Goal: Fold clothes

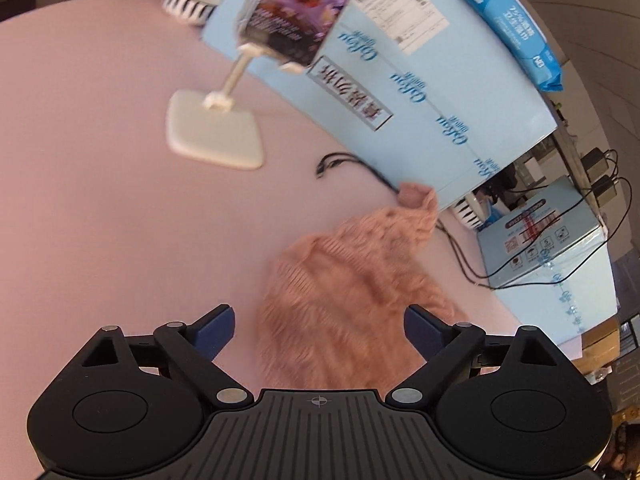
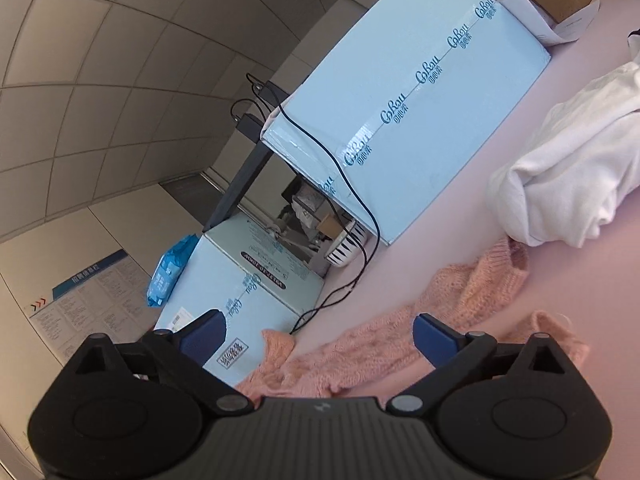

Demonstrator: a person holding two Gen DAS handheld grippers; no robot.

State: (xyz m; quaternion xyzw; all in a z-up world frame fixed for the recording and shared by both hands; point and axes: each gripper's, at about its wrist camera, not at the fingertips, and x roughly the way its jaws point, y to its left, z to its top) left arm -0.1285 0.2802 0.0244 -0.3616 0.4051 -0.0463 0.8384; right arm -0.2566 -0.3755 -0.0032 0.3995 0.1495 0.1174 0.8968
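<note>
Left wrist view: with both the left gripper (image 1: 318,330) and right gripper (image 2: 318,338) spread wide and empty over the pink sweater (image 1: 352,284) on the table (image 1: 100,160), the nearby cable (image 1: 460,252) could be snagged.

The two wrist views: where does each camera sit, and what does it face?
Left wrist: behind the open left gripper, looking down at the blurred pink knitted sweater on the pink table, beside a white stand.
Right wrist: behind the open right gripper, facing pale blue cardboard boxes and a white crumpled garment.
Shared: sweater, boxes, black cable.
</note>
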